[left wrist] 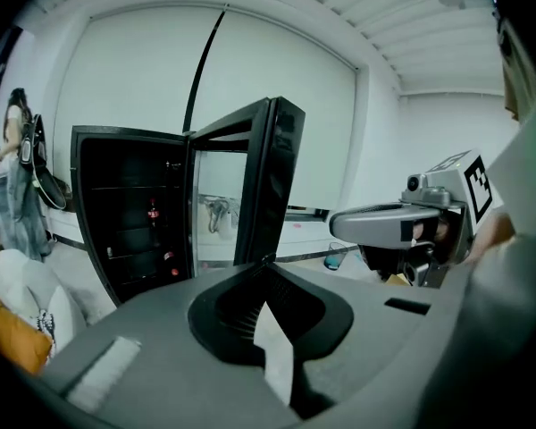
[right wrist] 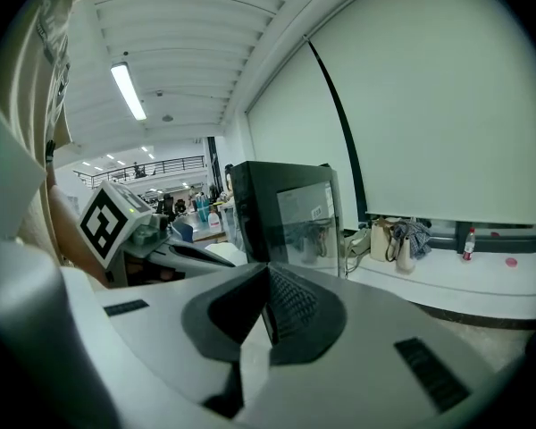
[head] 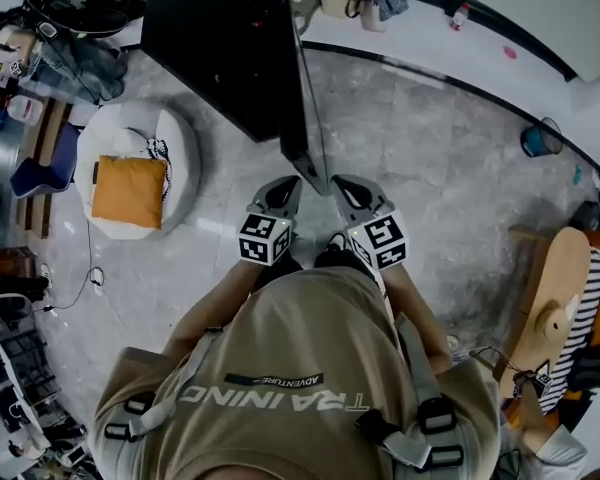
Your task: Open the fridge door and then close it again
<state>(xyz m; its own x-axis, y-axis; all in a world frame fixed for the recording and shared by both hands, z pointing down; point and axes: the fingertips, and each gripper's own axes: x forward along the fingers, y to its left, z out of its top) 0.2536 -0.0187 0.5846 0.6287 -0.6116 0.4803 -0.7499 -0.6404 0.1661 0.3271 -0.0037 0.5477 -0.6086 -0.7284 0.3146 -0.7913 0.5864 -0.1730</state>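
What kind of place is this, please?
Probably a large open hall or studio, not a home kitchen: the fridge stands alone on a wide polished floor, a beanbag lies beside it, and a strip light runs along a high ceiling.

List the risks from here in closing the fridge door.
1. The left gripper and the right gripper both have their jaws shut on nothing. Neither holds the open fridge door, so a push on its thin edge could slip off.
2. A hard shove might slam the door and rattle the small items on the shelves inside.
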